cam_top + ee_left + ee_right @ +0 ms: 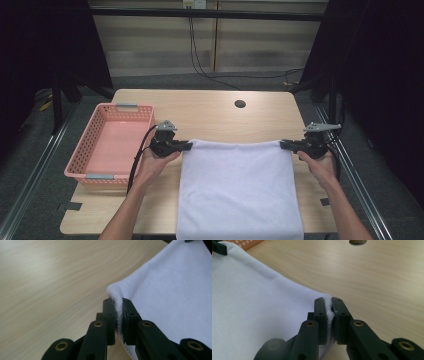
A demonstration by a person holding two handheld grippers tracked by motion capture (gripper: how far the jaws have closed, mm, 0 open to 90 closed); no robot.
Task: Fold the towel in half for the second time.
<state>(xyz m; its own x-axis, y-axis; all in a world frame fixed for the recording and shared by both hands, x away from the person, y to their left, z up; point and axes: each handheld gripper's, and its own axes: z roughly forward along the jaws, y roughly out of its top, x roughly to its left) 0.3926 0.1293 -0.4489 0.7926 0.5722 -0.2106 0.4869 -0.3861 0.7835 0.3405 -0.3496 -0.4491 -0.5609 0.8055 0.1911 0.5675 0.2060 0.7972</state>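
Note:
A white towel [237, 187] lies spread over the near half of the wooden table [210, 112], its front hanging past the near edge. My left gripper [187, 145] is shut on the towel's far left corner [117, 302], with the cloth pinched between the black jaws. My right gripper [283, 145] is shut on the far right corner [329, 305]. The far edge of the towel [257, 315] runs taut between the two grippers. In the right gripper view the left gripper [218, 247] shows at the far corner, top left.
An empty pink plastic basket [90, 131] stands on the table's left side, next to my left hand. A round cable hole [240, 104] sits in the far part of the tabletop. Metal rails run along both sides of the table.

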